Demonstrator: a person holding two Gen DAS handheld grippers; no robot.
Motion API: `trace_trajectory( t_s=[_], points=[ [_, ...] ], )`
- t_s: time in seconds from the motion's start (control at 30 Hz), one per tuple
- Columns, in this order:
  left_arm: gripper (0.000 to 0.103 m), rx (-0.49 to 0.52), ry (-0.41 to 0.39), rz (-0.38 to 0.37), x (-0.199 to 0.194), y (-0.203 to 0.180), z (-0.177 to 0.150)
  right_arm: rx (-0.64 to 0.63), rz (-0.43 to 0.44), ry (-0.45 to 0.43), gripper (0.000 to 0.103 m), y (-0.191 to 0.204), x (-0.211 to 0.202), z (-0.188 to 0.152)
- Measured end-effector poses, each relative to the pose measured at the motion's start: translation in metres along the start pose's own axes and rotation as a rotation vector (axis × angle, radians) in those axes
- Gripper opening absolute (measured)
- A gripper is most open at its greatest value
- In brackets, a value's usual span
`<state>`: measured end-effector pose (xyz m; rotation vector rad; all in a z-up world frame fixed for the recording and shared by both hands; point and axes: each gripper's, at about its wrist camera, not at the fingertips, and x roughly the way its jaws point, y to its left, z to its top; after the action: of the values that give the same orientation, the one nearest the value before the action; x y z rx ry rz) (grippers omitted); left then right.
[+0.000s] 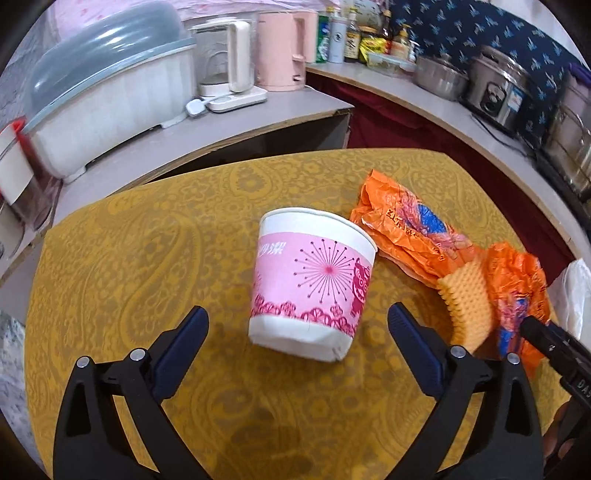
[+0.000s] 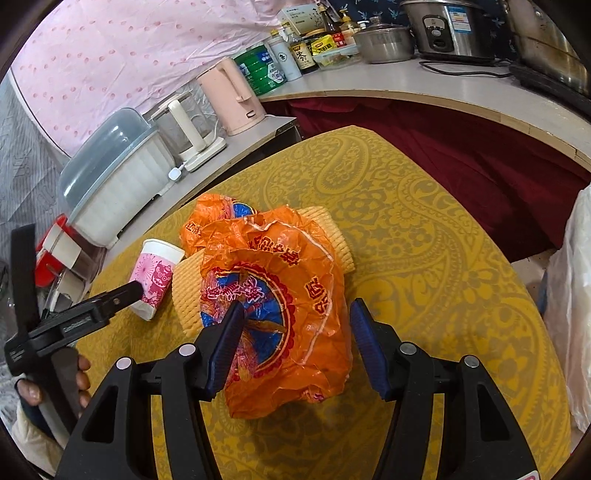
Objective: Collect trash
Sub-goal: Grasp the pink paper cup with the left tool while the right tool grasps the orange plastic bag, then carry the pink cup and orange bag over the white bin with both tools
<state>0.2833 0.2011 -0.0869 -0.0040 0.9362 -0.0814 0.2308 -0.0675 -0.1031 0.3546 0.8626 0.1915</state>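
A pink-and-white paper cup [image 1: 310, 284] stands on the yellow patterned tablecloth [image 1: 147, 258], dented at its base. My left gripper [image 1: 298, 314] is open wide just in front of it, one finger on either side, touching nothing. To the cup's right a crumpled orange plastic bag [image 1: 406, 232] lies over a yellow ribbed cloth [image 1: 467, 295]. In the right wrist view the orange bag [image 2: 280, 266] sits between the fingers of my right gripper [image 2: 297, 306], which is open; the pads do not press on it. The cup [image 2: 157, 275] shows at the left there, beside a left gripper finger.
A white plastic bag [image 2: 569, 314] hangs off the table's right side. Behind the table a counter [image 1: 258, 122] carries a covered dish box [image 1: 110, 92], a glass kettle [image 1: 229, 62], a pink kettle [image 1: 284, 48], bottles, pots and a rice cooker [image 2: 450, 26]. A person's hand [image 2: 74, 369] holds the left gripper.
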Motion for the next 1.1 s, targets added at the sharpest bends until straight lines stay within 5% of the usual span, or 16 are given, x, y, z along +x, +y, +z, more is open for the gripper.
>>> trace_trajectory(
  t_s=[0.17,0.23,0.3,0.47,1.1],
  points=[
    [0.093,0.045,0.039,0.006,0.029,-0.002,0.005,-0.016,0.008,0.002,0.056,0.005,0.006,0.0],
    [0.091,0.037,0.049,-0.006,0.035,-0.002,0.005,-0.026,0.007,0.008,0.048,0.007,0.009,-0.001],
    [0.072,0.043,0.058,-0.026,0.037,-0.004,0.003,-0.033,0.01,0.015,0.036,0.008,0.01,-0.003],
    [0.07,0.065,0.032,-0.024,0.024,-0.016,-0.007,-0.029,0.023,0.007,0.017,0.008,0.005,-0.006],
    [0.069,0.024,0.058,-0.124,-0.072,-0.072,-0.091,0.024,0.011,0.001,0.014,-0.018,-0.079,-0.069]
  ],
)
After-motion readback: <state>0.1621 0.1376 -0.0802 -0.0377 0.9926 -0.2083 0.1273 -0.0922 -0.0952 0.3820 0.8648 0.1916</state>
